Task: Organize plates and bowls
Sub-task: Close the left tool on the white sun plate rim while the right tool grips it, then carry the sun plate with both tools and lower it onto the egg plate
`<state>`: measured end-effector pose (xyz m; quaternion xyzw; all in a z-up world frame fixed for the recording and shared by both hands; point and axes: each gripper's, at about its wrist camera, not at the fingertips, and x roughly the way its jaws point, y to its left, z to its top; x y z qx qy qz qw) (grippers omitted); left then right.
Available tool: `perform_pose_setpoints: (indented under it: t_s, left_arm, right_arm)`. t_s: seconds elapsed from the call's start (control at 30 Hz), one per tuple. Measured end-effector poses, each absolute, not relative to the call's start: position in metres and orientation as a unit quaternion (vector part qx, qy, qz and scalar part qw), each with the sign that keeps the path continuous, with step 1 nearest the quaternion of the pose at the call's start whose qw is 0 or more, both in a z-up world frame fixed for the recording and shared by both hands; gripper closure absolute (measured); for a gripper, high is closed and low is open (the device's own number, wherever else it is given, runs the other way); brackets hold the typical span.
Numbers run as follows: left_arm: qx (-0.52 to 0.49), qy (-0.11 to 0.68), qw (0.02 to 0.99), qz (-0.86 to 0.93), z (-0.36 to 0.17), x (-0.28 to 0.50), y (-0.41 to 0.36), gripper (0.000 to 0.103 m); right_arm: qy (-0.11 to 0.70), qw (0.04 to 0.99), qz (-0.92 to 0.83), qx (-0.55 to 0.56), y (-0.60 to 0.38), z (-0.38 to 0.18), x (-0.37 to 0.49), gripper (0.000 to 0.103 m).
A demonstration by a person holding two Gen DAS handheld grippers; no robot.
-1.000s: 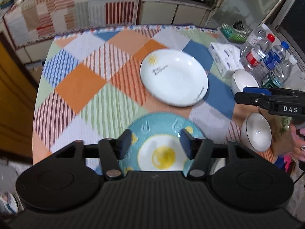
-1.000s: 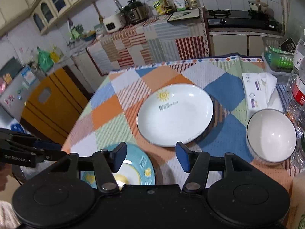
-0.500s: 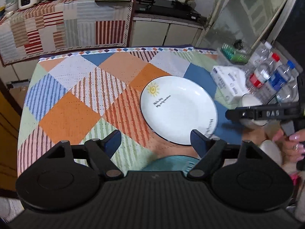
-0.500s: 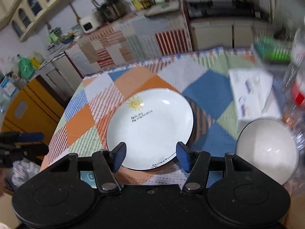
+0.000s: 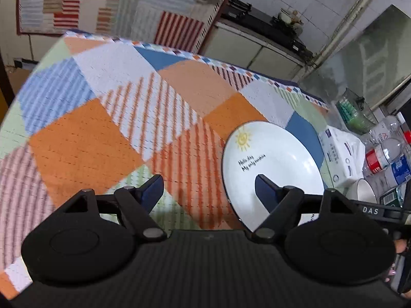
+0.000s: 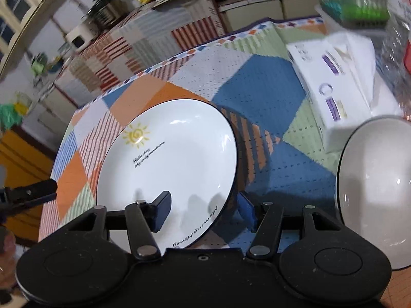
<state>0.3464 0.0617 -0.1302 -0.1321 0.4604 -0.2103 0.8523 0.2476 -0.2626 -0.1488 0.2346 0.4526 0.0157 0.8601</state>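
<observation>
A white plate [image 5: 280, 161] with a sun drawing and black lettering lies on the patchwork tablecloth [image 5: 102, 133]. My left gripper [image 5: 209, 190] hangs low over its left rim, one fingertip above the plate and one above the cloth. Its jaws are closing a little, wide apart, pads off the rim. In the right wrist view the plate [image 6: 174, 154] has its near right rim between the fingers of my right gripper [image 6: 204, 208], which is open and not pressing. A white bowl [image 6: 372, 192] with a dark rim stands to the right.
A white tissue box [image 6: 334, 84] lies behind the bowl. Water bottles [image 5: 385, 154] and a green basket [image 5: 354, 113] crowd the table's right side. A finger of the left gripper [image 6: 33, 192] shows at the left edge. Kitchen counters run beyond the table.
Both grippers have come forward and down to the white plate, which now looks much larger. The blue egg plate has left both views. The left jaws stand wider than a second ago.
</observation>
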Motion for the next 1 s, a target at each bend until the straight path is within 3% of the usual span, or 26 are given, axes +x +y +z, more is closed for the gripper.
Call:
perform_pose_setpoints:
  t_s: [0.13, 0.2, 0.33, 0.43, 0.47, 0.6, 1.0]
  left_arm:
    - [-0.136, 0.477, 0.840, -0.219, -0.145, 0.359, 0.047, 0.028]
    - [-0.135, 0.484, 0.837, -0.219, -0.152, 0.366, 0.039, 0.035]
    - [-0.139, 0.499, 0.824, -0.228, -0.168, 0.376, 0.022, 0.045]
    - [-0.139, 0.507, 0.817, -0.237, -0.178, 0.378, 0.012, 0.066]
    - [-0.142, 0.510, 0.813, -0.244, -0.180, 0.378, 0.010, 0.076]
    - [-0.136, 0.514, 0.815, -0.231, -0.179, 0.378, 0.010, 0.082]
    - [-0.063, 0.527, 0.814, -0.238, -0.136, 0.351, 0.024, 0.082]
  right_arm:
    - [0.443, 0.861, 0.018, 0.251, -0.265, -0.155, 0.252, 0.046]
    - [0.443, 0.859, 0.015, 0.255, -0.266, -0.158, 0.255, 0.049]
    - [0.440, 0.860, -0.003, 0.260, -0.267, -0.170, 0.259, 0.071]
    - [0.424, 0.867, -0.015, 0.260, -0.269, -0.173, 0.257, 0.085]
    - [0.422, 0.869, -0.012, 0.258, -0.270, -0.173, 0.258, 0.085]
    - [0.437, 0.857, 0.003, 0.274, -0.278, -0.172, 0.259, 0.087]
    - [0.457, 0.856, 0.081, 0.228, -0.255, -0.145, 0.225, 0.085]
